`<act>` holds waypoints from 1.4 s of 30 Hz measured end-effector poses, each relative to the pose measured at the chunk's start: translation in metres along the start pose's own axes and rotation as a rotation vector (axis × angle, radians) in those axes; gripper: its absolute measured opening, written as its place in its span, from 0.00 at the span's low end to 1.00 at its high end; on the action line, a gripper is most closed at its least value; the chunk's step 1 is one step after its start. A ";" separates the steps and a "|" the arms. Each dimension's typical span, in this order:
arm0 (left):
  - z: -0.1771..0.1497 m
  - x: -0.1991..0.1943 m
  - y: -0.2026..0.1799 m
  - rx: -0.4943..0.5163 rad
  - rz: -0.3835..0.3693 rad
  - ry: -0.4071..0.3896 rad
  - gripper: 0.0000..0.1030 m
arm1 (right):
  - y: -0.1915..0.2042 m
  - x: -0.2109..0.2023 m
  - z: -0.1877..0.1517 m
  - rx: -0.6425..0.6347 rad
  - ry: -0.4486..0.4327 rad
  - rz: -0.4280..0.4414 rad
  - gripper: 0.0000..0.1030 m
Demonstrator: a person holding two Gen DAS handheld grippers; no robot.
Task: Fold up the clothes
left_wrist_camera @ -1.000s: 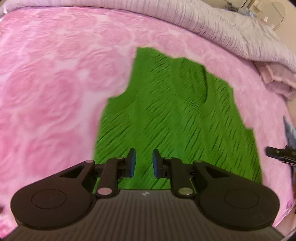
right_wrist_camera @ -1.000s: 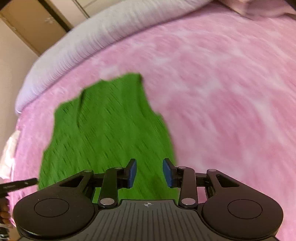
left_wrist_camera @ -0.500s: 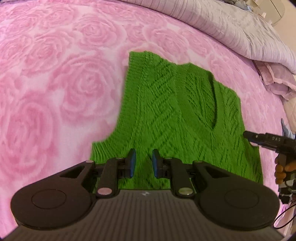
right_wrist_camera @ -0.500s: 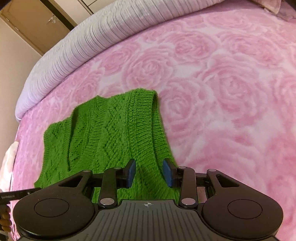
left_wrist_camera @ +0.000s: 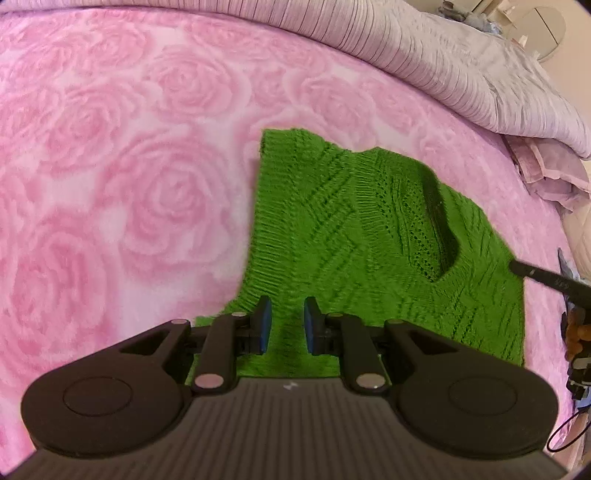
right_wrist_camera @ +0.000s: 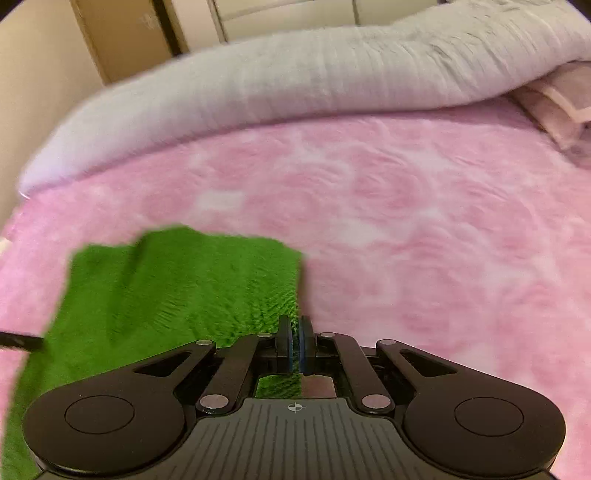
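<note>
A green knitted sleeveless vest (left_wrist_camera: 354, 236) lies flat on the pink rose-patterned bedspread (left_wrist_camera: 110, 192), V-neck toward the right. My left gripper (left_wrist_camera: 286, 325) is open, its blue pads just above the vest's near left part. In the right wrist view the vest (right_wrist_camera: 177, 288) lies at the lower left, blurred. My right gripper (right_wrist_camera: 294, 341) is shut on the vest's right edge, green knit between the pads. The right gripper's tip (left_wrist_camera: 532, 273) shows at the vest's right edge in the left wrist view.
A rolled grey-white duvet (right_wrist_camera: 295, 85) lies along the far side of the bed. A folded pale pink cloth (left_wrist_camera: 546, 173) sits at the far right. Wardrobe doors (right_wrist_camera: 140, 33) stand behind the bed. Bedspread (right_wrist_camera: 443, 240) stretches to the right of the vest.
My right gripper has gone from open to shut on the vest's right edge and dropped lower. My left gripper stays open and has shifted slightly over the vest's near left part.
</note>
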State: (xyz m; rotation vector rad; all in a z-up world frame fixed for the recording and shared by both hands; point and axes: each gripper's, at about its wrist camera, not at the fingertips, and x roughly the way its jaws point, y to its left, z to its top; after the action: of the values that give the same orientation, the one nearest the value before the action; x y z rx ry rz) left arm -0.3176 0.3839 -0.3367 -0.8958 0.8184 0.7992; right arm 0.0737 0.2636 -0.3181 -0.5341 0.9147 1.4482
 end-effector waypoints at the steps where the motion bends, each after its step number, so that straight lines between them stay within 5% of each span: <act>1: 0.000 0.004 0.000 0.003 0.012 0.007 0.13 | -0.001 0.006 -0.002 -0.005 0.018 -0.014 0.01; 6: 0.003 0.009 -0.001 0.025 0.043 0.011 0.13 | 0.010 0.037 -0.008 -0.069 0.084 -0.131 0.02; 9: 0.013 0.007 0.002 0.050 0.069 -0.007 0.16 | 0.006 0.031 -0.002 -0.006 0.105 -0.120 0.05; 12: 0.029 0.008 0.009 0.042 0.072 -0.034 0.21 | -0.003 0.020 0.015 0.046 0.089 -0.100 0.22; 14: 0.043 0.013 0.016 0.012 0.040 -0.057 0.24 | -0.010 0.017 0.028 0.095 0.040 -0.091 0.37; 20: 0.082 0.037 0.038 -0.159 -0.102 -0.108 0.28 | -0.033 0.049 0.055 0.296 0.016 0.062 0.40; 22: 0.091 0.050 0.048 -0.256 -0.170 -0.103 0.23 | -0.040 0.063 0.058 0.374 0.031 0.097 0.39; 23: 0.094 0.058 0.051 -0.293 -0.209 -0.097 0.17 | -0.042 0.069 0.059 0.405 0.030 0.109 0.08; 24: 0.096 0.062 0.050 -0.295 -0.223 -0.104 0.09 | -0.042 0.070 0.060 0.404 0.009 0.097 0.01; 26: 0.098 0.062 0.035 -0.185 -0.174 -0.150 0.08 | -0.035 0.067 0.066 0.337 -0.040 0.021 0.01; 29: 0.090 0.073 0.004 0.094 0.039 -0.168 0.10 | -0.026 0.077 0.064 0.227 -0.012 -0.082 0.01; 35: 0.091 0.047 -0.023 0.258 0.179 -0.256 0.09 | -0.009 0.077 0.072 0.106 0.008 -0.230 0.03; 38: 0.088 0.021 -0.034 0.292 0.184 -0.312 0.09 | 0.003 0.078 0.070 0.063 0.017 -0.229 0.05; 42: 0.079 0.033 -0.044 0.303 0.055 -0.211 0.10 | 0.022 0.084 0.061 -0.002 0.025 -0.192 0.06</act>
State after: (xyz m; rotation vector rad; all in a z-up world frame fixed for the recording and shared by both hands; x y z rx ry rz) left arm -0.2441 0.4443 -0.3195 -0.5127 0.7555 0.7776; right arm 0.0554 0.3648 -0.3444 -0.6255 0.8574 1.2712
